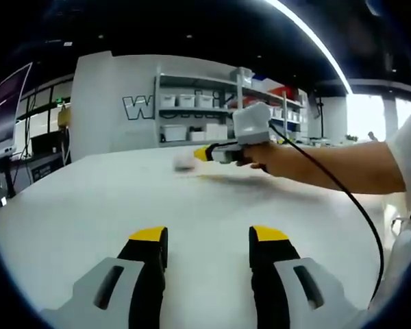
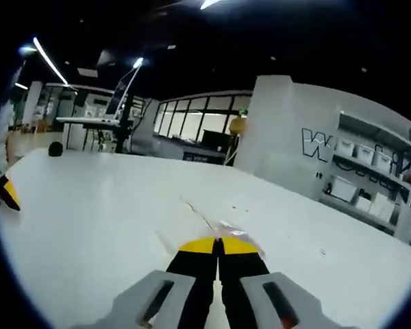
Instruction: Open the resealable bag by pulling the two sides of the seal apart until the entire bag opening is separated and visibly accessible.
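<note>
Left gripper (image 1: pixel 209 236) jaws apart over table (image 1: pixel 123 199), right gripper (image 2: pixel 218 245) pinching bag (image 2: pixel 227 229) edge

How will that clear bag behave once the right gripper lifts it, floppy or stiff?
Probably floppy: the bag looks like thin clear film, crumpled at the right gripper's shut tips. Likely very light, so it may slide on the smooth white table. The film could slip from the jaws. The left gripper is open.

The resealable bag (image 2: pixel 226 229) is clear, thin plastic, crumpled at the near end where it lies on the white table, with a narrow strip trailing away toward the far left. In the left gripper view it (image 1: pixel 185 160) shows as a small, pale, blurred lump, far across the table.
</note>
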